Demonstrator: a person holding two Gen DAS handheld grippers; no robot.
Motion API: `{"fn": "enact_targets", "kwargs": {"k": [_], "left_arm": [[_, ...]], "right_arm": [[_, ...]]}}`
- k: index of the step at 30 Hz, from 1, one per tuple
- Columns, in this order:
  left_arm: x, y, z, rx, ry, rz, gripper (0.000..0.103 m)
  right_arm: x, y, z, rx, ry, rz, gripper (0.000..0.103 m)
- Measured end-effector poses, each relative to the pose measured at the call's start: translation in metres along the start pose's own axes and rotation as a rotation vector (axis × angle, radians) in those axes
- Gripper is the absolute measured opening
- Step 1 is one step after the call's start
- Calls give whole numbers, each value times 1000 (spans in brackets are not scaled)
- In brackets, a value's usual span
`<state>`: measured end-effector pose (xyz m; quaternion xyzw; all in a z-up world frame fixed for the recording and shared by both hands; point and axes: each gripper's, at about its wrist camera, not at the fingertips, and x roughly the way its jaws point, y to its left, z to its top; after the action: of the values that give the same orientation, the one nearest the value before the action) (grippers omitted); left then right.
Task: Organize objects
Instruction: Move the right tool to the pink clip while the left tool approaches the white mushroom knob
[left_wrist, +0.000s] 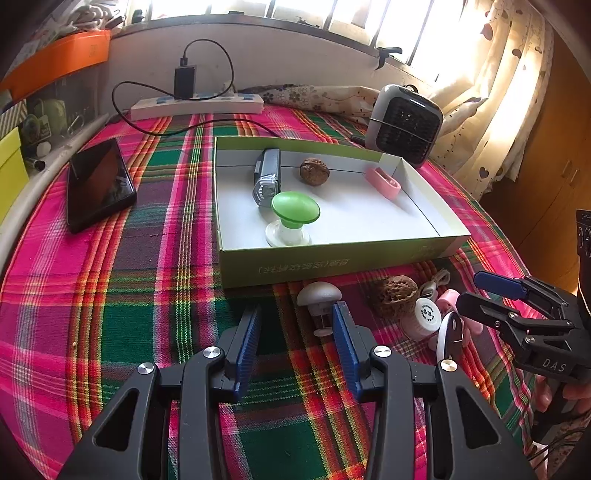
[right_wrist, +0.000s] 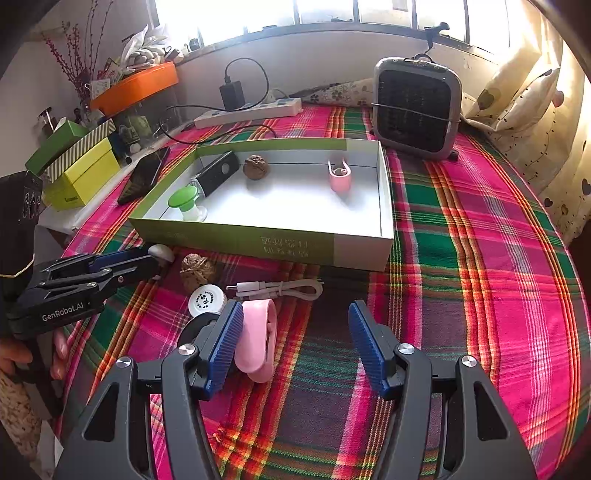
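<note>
- Left gripper (left_wrist: 297, 347) stood open beside the grey mushroom knob (left_wrist: 319, 295), not yet gripping it.
- Right gripper (right_wrist: 293, 347) hung open; pink clip (right_wrist: 258, 339) touched its left pad, ready for the box (right_wrist: 258, 243).

Home, lived-in room by a window.
Plaid tablecloth (right_wrist: 480, 258), heart-print curtain (left_wrist: 509, 92), small heater (right_wrist: 417, 107), power strip (left_wrist: 197, 105) with charger, phone (left_wrist: 98, 182), cluttered sill with orange tray (right_wrist: 136, 86).

Black grippers (left_wrist: 297, 354), ribbed blue pads, silver screws, "GenRobot.AI" lettering.
</note>
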<state>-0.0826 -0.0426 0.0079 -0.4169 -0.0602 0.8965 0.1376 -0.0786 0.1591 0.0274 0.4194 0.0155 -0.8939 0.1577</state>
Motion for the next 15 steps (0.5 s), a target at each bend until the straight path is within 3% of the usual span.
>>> {"fn": "enact_targets", "kwargs": {"k": [6,11,15], "left_arm": [[2,-1,0,0,0,0,38],[2,-1,1,2,1,1,38],[2,-1,1,1,1,1,38]], "right_arm": [[-4,-4,0,4,-5,-47,60],[-3,6,-1,-18,-4,8,60],[10,8,0,-16,39,-26,60]]}}
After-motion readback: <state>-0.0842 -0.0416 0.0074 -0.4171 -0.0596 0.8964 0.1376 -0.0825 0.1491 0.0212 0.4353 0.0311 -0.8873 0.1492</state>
